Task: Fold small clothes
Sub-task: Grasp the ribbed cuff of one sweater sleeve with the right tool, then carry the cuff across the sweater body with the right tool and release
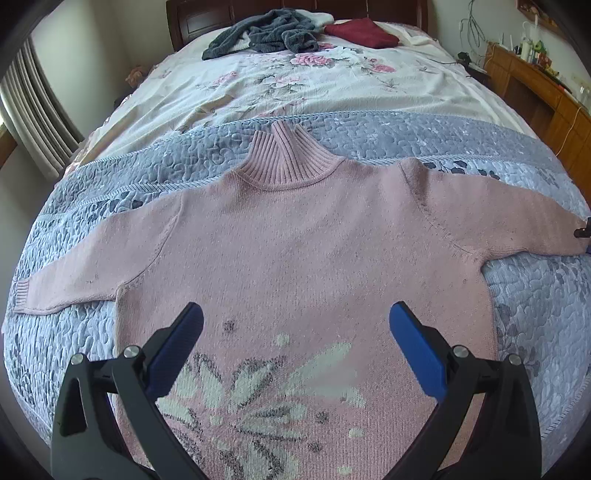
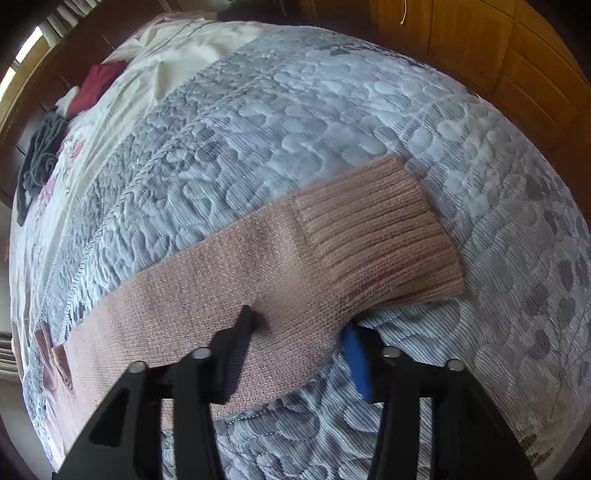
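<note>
Jaws spread wide on the left gripper [image 1: 295,325], its blue-padded fingers [image 1: 177,343] hanging empty above the lower front of the pink sweater [image 1: 295,243], one finger over each side of the white and grey flower knitted there. From the left wrist view the sweater lies flat and face up on the blue-grey quilted bedspread [image 1: 110,184], ribbed turtleneck collar [image 1: 288,162] pointing toward the far end of the bed, both sleeves stretched straight out to the sides; the left sleeve cuff [image 1: 22,295] rests near the bed's left edge. Farther up the bed, on a white floral sheet [image 1: 295,81], sit a crumpled dark grey garment [image 1: 266,37] and, just right of it, a folded dark red garment [image 1: 362,33], both well apart from the sweater. A wooden cabinet [image 1: 535,88] stands along the right of the bed. At the far right edge of that view a small dark part of the right gripper shows at the end of the right sleeve. On the right, the right gripper [image 2: 299,328] has its jaws partly closed around the right sleeve [image 2: 240,273] just short of the ribbed cuff [image 2: 380,229]: one black finger presses into the knit from above, the blue-padded one sits under the sleeve's edge, and the fabric bunches between them. The cuff lies flat on the bedspread beyond the fingertips.
</note>
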Demonstrator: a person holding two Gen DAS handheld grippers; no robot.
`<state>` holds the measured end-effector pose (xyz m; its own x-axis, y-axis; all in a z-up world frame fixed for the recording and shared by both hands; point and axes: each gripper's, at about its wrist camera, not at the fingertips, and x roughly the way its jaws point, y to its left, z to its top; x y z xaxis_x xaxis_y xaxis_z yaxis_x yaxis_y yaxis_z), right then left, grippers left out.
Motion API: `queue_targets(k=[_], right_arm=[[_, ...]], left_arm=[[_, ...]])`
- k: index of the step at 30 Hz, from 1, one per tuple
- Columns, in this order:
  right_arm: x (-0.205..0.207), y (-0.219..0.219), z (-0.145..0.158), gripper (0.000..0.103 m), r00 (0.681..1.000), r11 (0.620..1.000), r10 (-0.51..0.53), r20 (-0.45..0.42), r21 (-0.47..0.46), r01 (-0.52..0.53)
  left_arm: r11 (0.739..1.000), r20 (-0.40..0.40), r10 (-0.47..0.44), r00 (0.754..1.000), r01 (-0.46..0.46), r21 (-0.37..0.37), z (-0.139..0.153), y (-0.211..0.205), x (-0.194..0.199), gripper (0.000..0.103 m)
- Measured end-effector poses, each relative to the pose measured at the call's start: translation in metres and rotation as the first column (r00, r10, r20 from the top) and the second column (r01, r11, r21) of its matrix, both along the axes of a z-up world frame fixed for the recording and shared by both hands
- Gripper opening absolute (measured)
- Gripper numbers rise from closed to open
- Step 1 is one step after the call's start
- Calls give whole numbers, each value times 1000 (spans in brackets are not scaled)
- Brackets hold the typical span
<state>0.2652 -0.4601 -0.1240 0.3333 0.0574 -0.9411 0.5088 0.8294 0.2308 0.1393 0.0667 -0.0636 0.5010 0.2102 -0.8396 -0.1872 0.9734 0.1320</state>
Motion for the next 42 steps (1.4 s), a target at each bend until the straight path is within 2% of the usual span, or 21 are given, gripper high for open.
queue_targets(k=[1,2,4,8,14,19,29,37,40,42], right_arm=[[0,0,0,20,1000,1000,3,17,27,-3],[1,0,1,12,999,998,7,41,59,-10],[1,7,9,11,997,998,21,73,51,-25],[-1,46,35,11,980,991,132,147,15,-136],[1,130,67,11,929,955,275,249,42,-294],[7,207,76,11,885,912,381,269,49,-408],[10,331,59,11,802,816,528,281,96,-570],[1,400,23,11,733,735,645,215,89,-672],[-7,417,5,20,704,703,692,159,74,-708],[-17,419,0,27,683,681,714,153,74,-728]], left_arm=[[1000,-3,4,1000,-4,-3,-1,2,0,100],[1000,-6,8,1000,-8,-8,-2,4,-1,100],[1000,-13,21,1000,-21,-21,-3,11,-2,100],[998,-17,53,998,-53,-37,-5,26,-7,100],[995,-17,95,995,-96,-41,-4,50,-19,100],[991,-13,120,993,-121,-53,-1,68,-32,100],[987,-19,144,989,-145,-71,-4,89,-40,100],[986,-32,125,992,-128,-104,-8,86,-37,100],[986,-36,109,993,-112,-124,-8,82,-30,100],[985,-41,95,995,-100,-139,-8,77,-23,100]])
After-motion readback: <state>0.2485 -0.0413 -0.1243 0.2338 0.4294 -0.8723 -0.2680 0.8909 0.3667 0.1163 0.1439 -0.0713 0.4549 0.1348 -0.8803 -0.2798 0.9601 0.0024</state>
